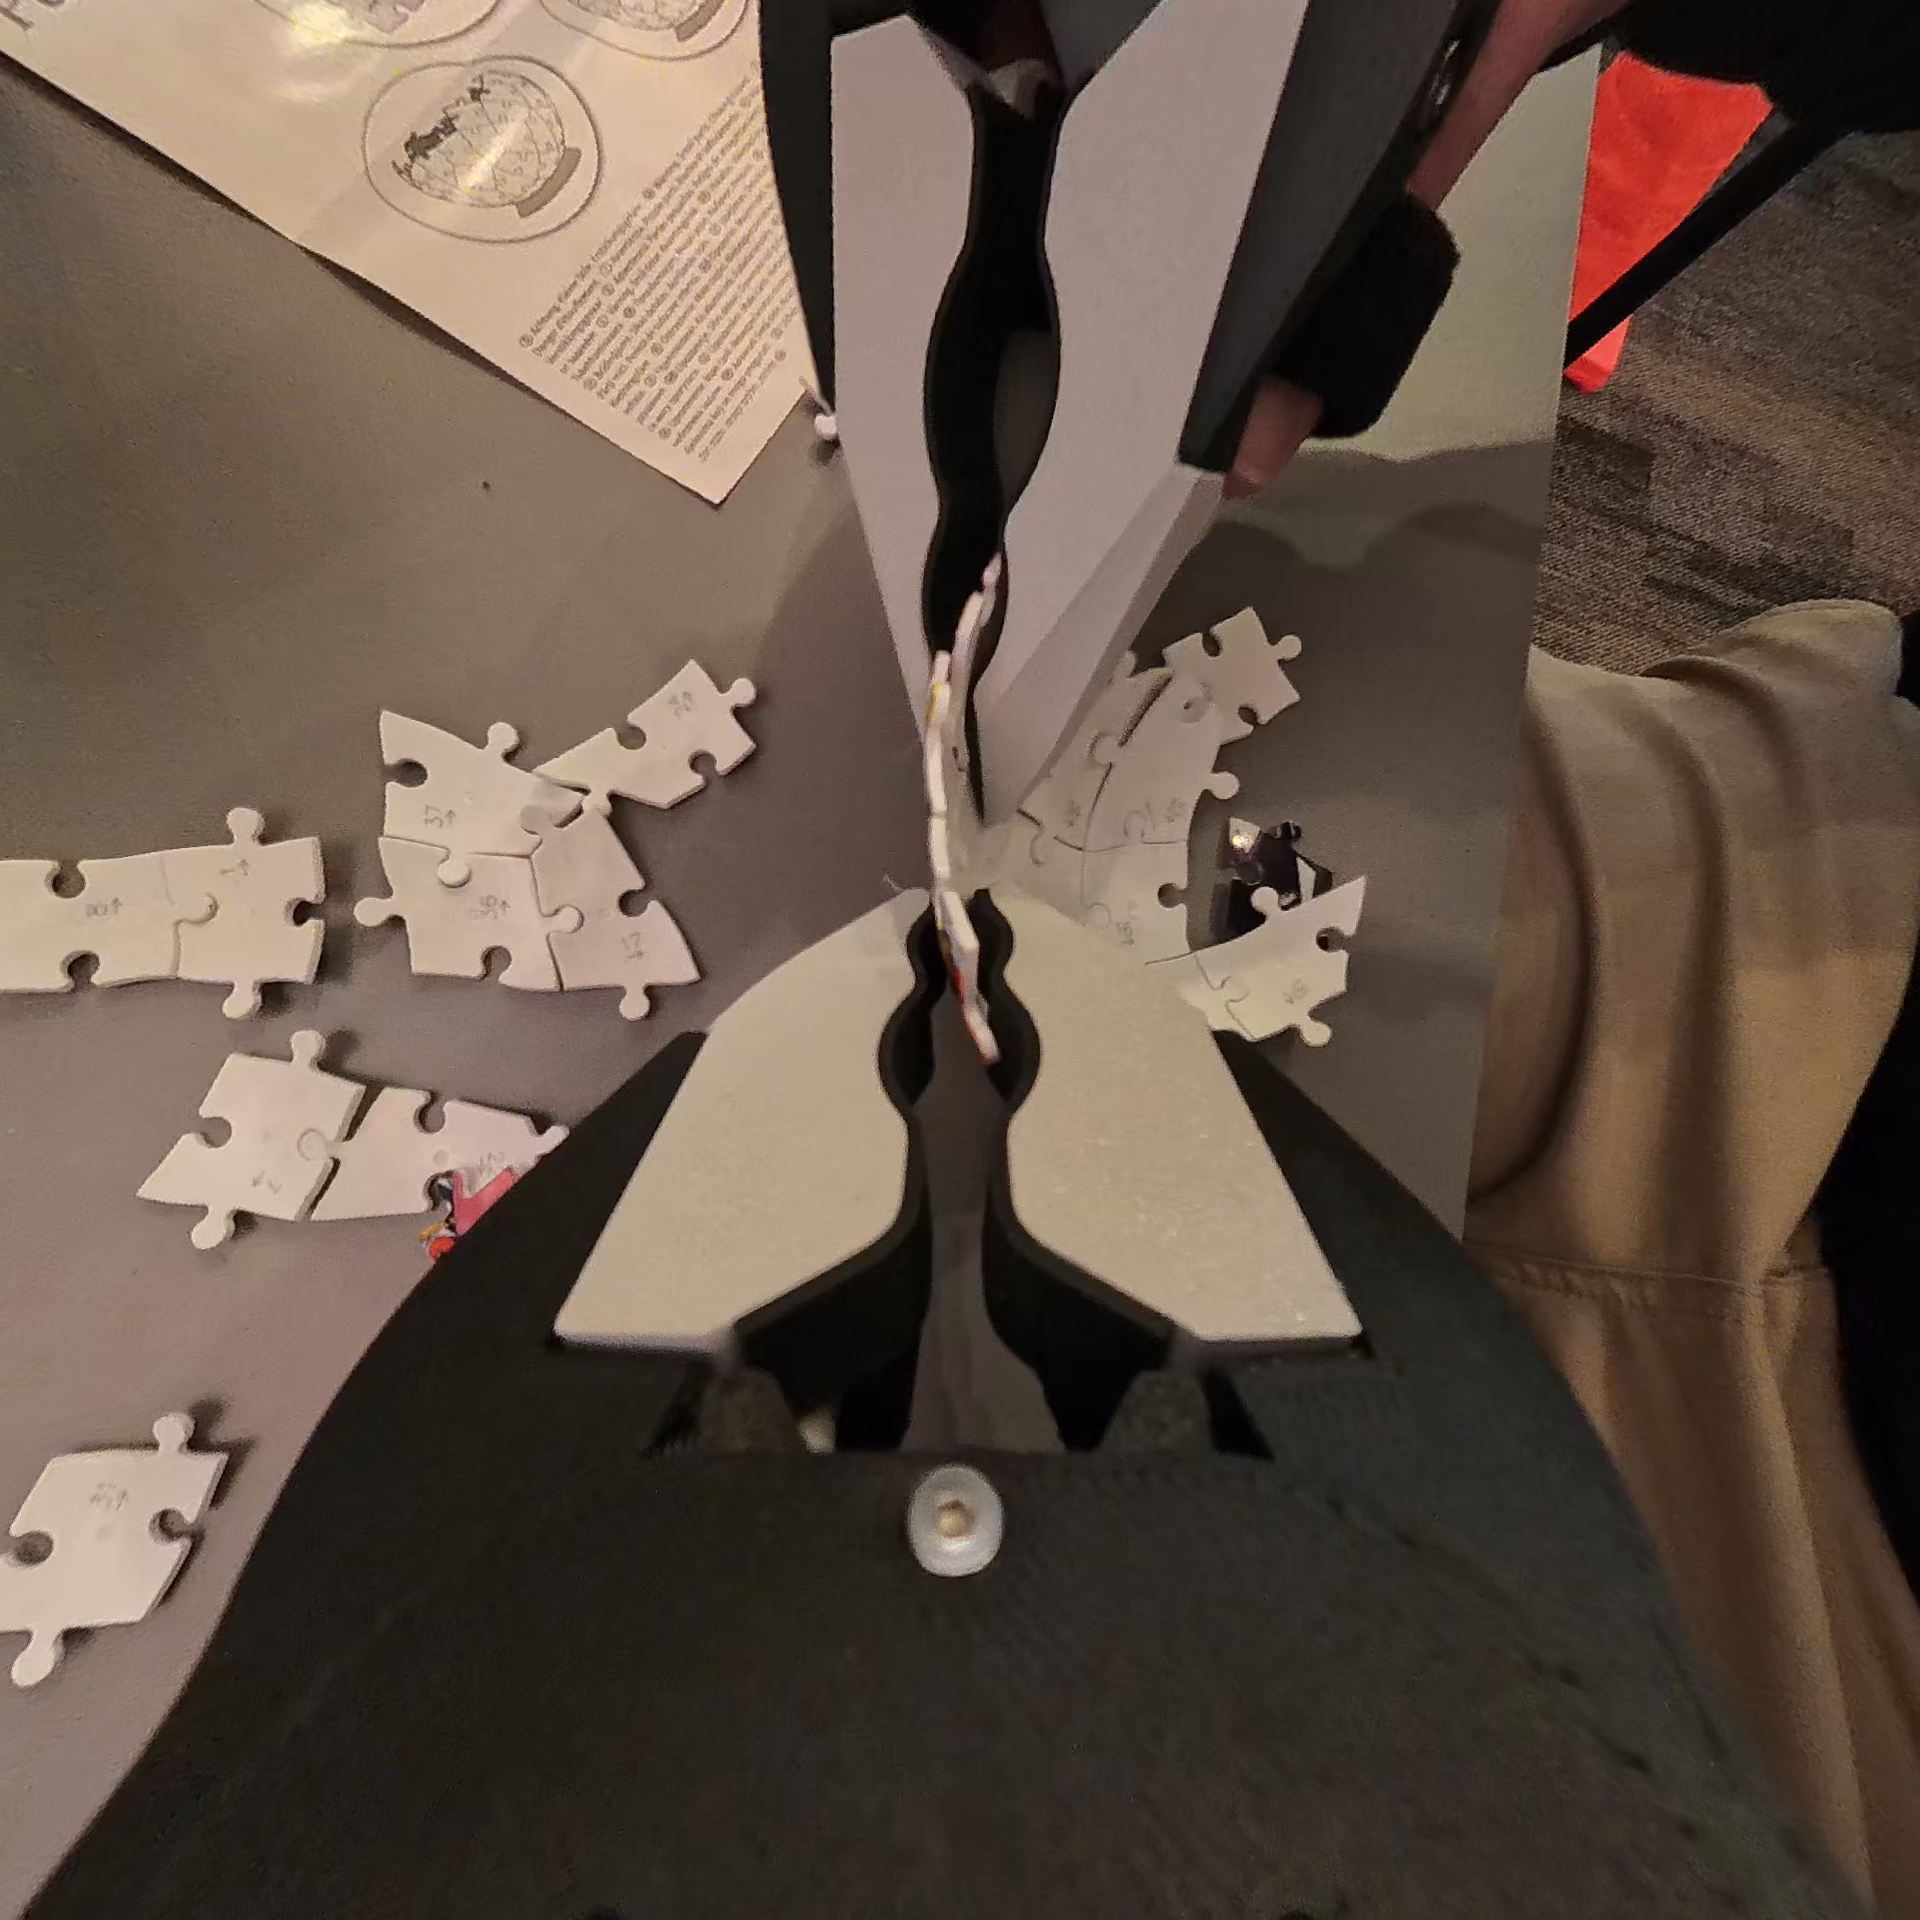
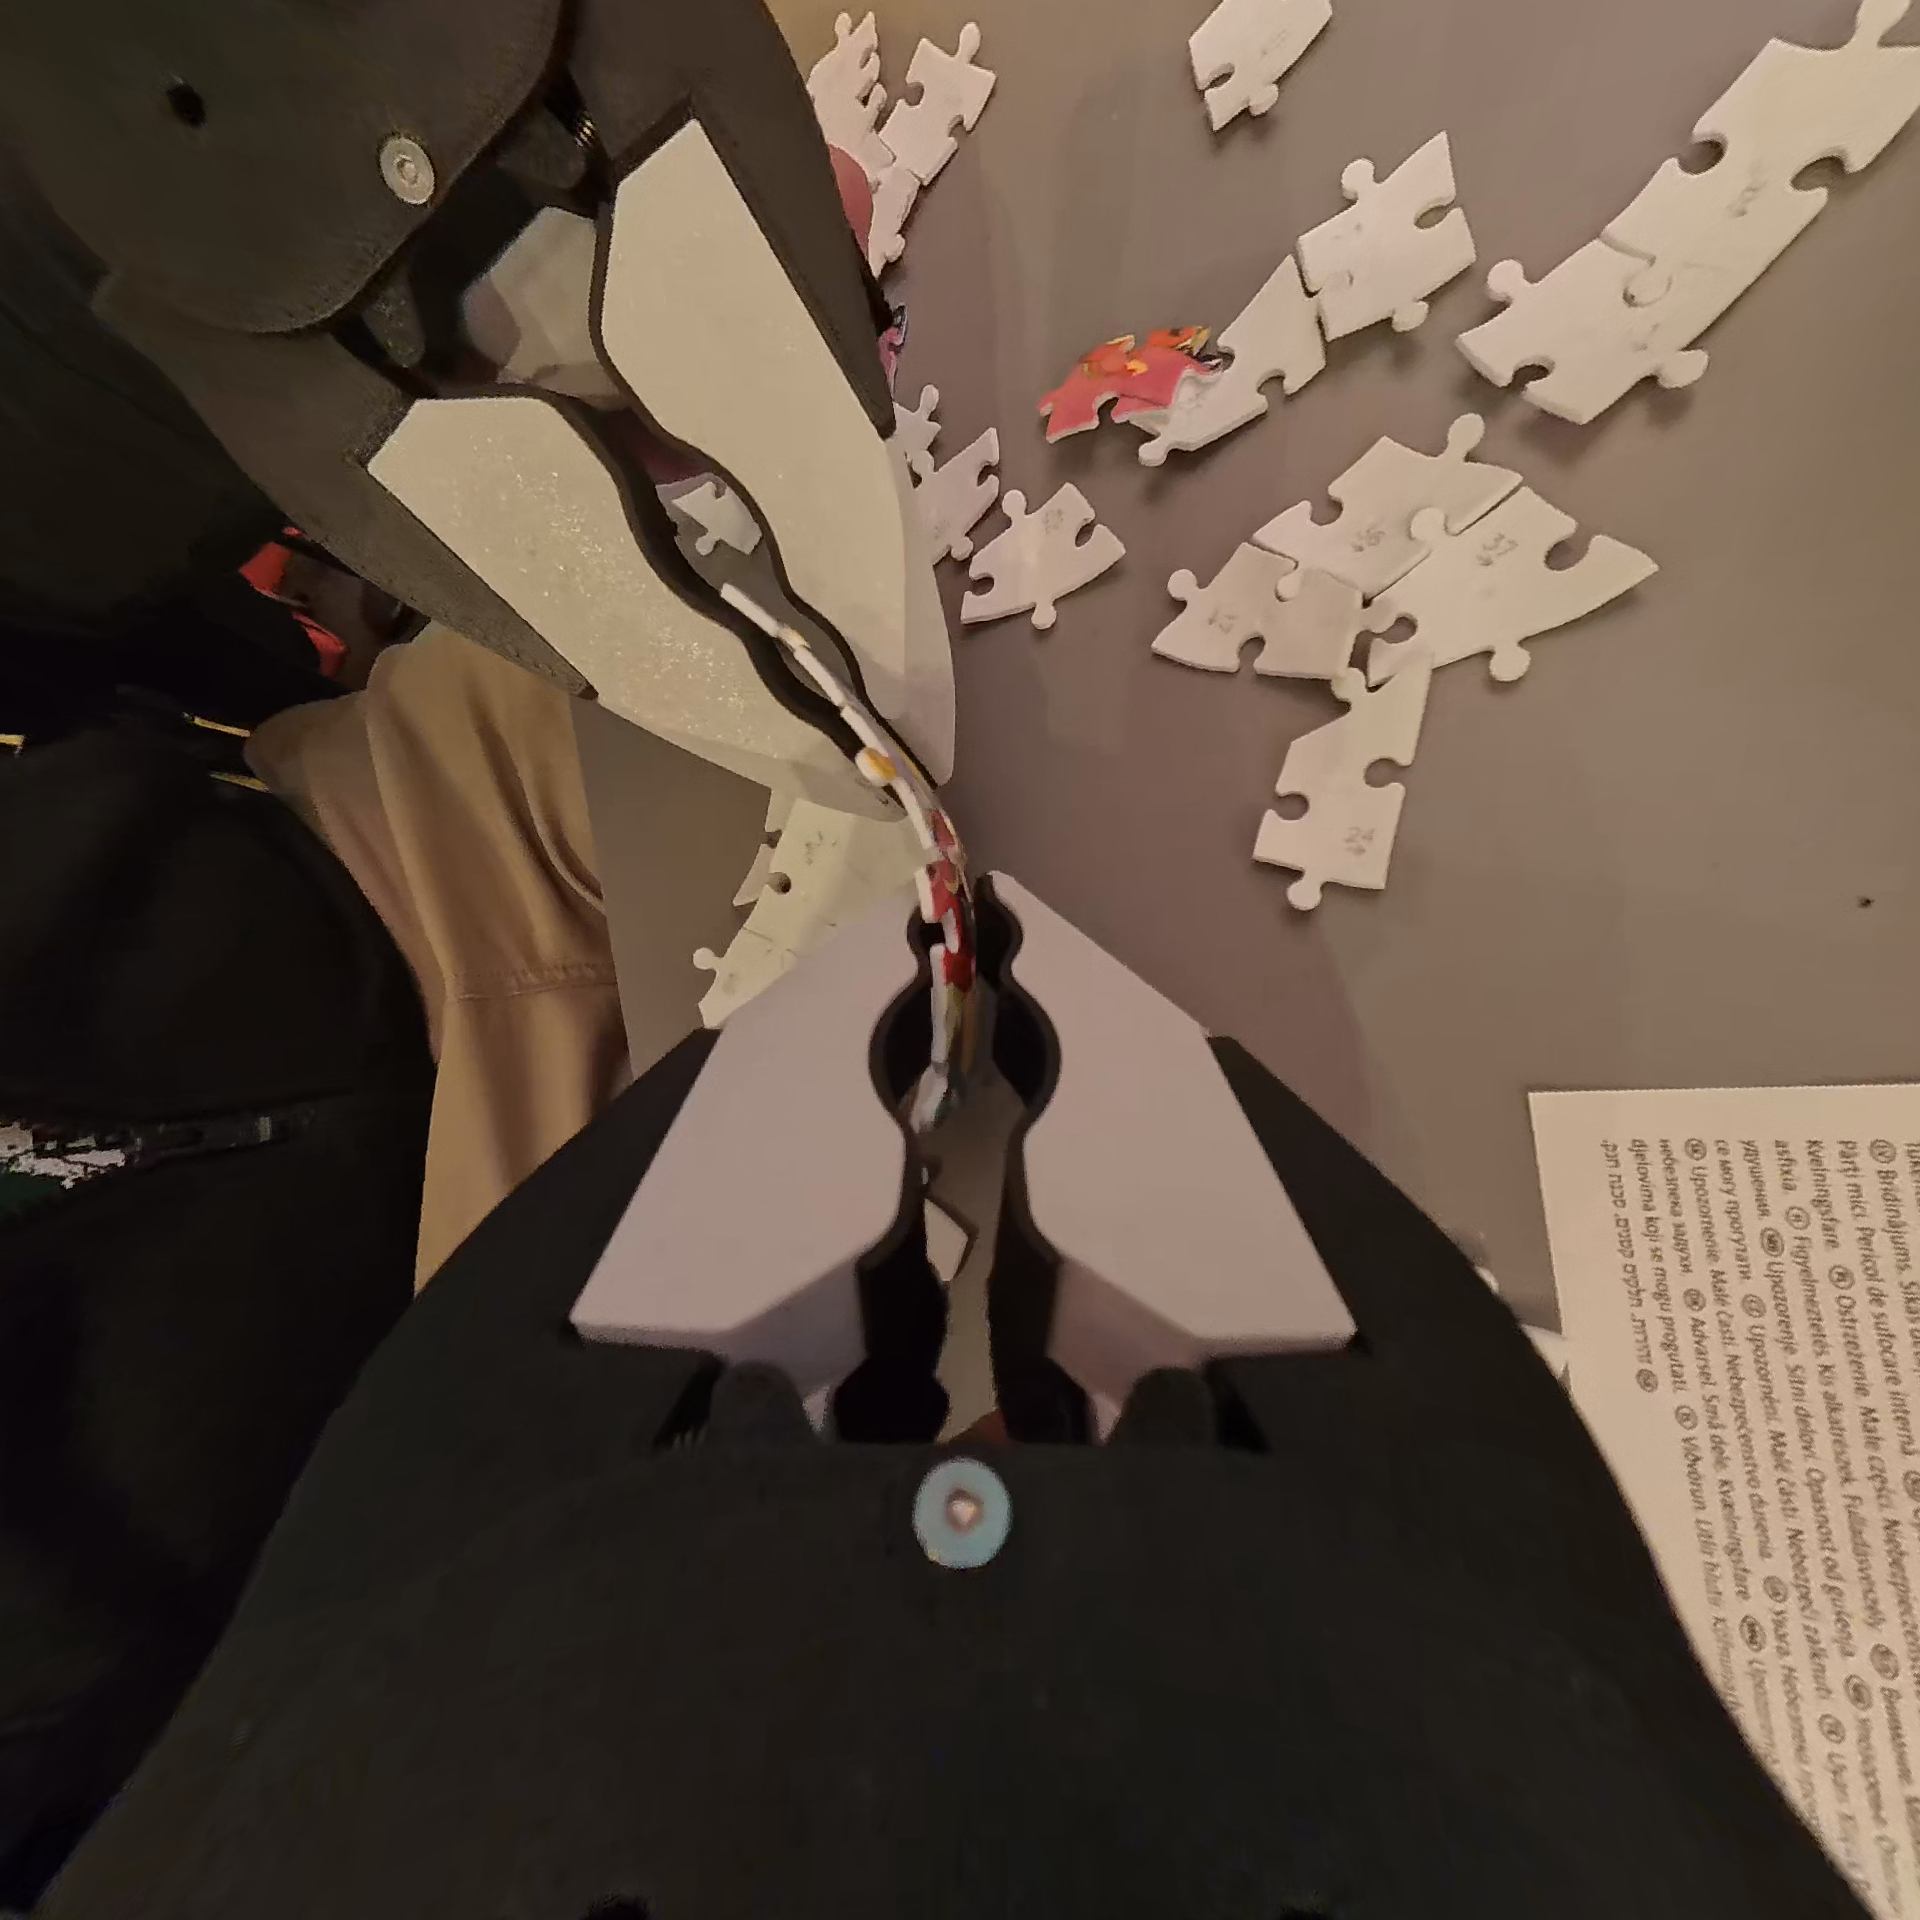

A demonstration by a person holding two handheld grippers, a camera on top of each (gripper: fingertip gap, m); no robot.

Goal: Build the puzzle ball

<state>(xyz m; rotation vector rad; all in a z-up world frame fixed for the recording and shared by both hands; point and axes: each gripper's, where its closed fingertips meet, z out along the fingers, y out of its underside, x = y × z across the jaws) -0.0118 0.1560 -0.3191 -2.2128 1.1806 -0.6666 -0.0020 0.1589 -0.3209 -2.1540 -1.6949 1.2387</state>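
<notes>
right now both tongs are pinched onto the same thing, a curved strip of joined puzzle pieces (image 1: 951, 831) held edge-on in the air above the grey tabletop (image 1: 260, 540). the left tongs (image 1: 961, 971) are nearly closed, the strip's near end caught between their tips. the right tongs (image 2: 956, 935) are just as narrow, gripping the other end. seen from the left wrist, the right tongs (image 1: 971, 748) come in from straight ahead and meet the strip head-on, so the two grips sit almost tip to tip.

the relation that counts: the strip's long axis runs directly forward out of each pair of tongs, bowing slightly, with the printed face turned sideways. neither hand is nearer; each has one end. my guess is the next move is pressing or bending a joint in the short stretch between the tips, so the tongs would need to stay in line with the strip or it will twist apart.

loose pieces (image 1: 520, 862) lie white side up to the left of the left tongs, each with a small handwritten mark. an instruction sheet (image 2: 1745, 1403) with dense print and line drawings lies beyond them; i won't repeat it. no brand shows.
</notes>
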